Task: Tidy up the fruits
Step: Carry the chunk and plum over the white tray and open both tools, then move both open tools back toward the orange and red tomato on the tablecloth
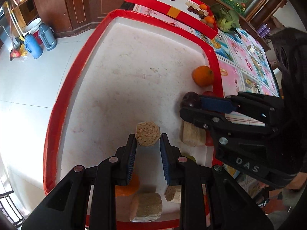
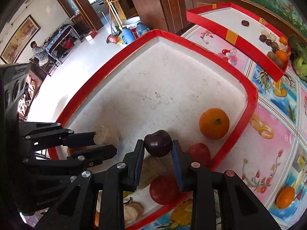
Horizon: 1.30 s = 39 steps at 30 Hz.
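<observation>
My left gripper point(image 1: 147, 139) is shut on a beige sugarcane piece point(image 1: 147, 133), held above the near red-rimmed tray point(image 1: 76, 71). My right gripper point(image 2: 157, 147) is shut on a dark purple plum point(image 2: 157, 143) over the same tray; it shows in the left wrist view point(image 1: 191, 103) at the right. An orange point(image 2: 214, 123) lies by the tray's right wall, with red apples point(image 2: 165, 189) and more sugarcane pieces point(image 1: 146, 207) near the front. The far red tray point(image 2: 236, 36) holds several plums, kiwis, oranges and sugarcane pieces in a row.
A flowered tablecloth point(image 2: 268, 134) covers the table, with a loose orange point(image 2: 285, 197) at the right. Green vegetables point(image 1: 226, 18) lie beyond the far tray. Thermos flasks point(image 1: 41, 42) and a broom stand on the floor to the left. A person point(image 2: 38, 52) sits far off.
</observation>
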Available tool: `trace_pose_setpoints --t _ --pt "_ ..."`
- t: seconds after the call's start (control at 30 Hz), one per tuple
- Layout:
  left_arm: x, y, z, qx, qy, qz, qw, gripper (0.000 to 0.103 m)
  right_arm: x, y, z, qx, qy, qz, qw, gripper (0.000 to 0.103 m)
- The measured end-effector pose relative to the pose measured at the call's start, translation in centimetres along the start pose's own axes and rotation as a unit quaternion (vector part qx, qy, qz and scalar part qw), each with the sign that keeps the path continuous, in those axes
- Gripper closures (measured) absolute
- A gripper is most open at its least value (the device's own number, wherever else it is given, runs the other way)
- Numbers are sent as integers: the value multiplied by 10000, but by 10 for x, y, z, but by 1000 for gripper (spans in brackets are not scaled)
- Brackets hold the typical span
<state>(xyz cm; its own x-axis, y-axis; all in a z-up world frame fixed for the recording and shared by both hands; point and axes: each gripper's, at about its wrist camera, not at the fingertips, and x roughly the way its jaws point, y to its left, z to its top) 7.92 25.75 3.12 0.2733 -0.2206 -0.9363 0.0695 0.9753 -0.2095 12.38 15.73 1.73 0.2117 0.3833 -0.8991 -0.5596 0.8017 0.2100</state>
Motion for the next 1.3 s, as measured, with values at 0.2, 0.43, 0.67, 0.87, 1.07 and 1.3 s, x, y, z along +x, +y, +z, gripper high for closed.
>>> trace_pose_setpoints --t 0.2,0.43,0.67,0.87,1.07,1.3 --pt "-1 -10 -8 258 19 143 9996 81 1 3 0 -138 -16 -107 9998 73" --pt "-2 -14 -9 276 33 287 9992 73 -4 1 -3 -40 -77 -130 9999 65" --pt "-7 -19 -11 146 -20 309 9994 59 -26 -1 -11 84 -280 -51 9996 57" --pt "-19 -25 -17 -39 -194 408 9990 44 -53 -13 -32 342 -467 -38 9983 47" --pt "-27 -48 -16 177 -289 310 9989 45 -72 -45 -75 764 -414 -158 9961 46" --pt "-18 -100 -12 794 -174 47 9967 45 -101 -93 -130 1404 -440 -509 9878 46"
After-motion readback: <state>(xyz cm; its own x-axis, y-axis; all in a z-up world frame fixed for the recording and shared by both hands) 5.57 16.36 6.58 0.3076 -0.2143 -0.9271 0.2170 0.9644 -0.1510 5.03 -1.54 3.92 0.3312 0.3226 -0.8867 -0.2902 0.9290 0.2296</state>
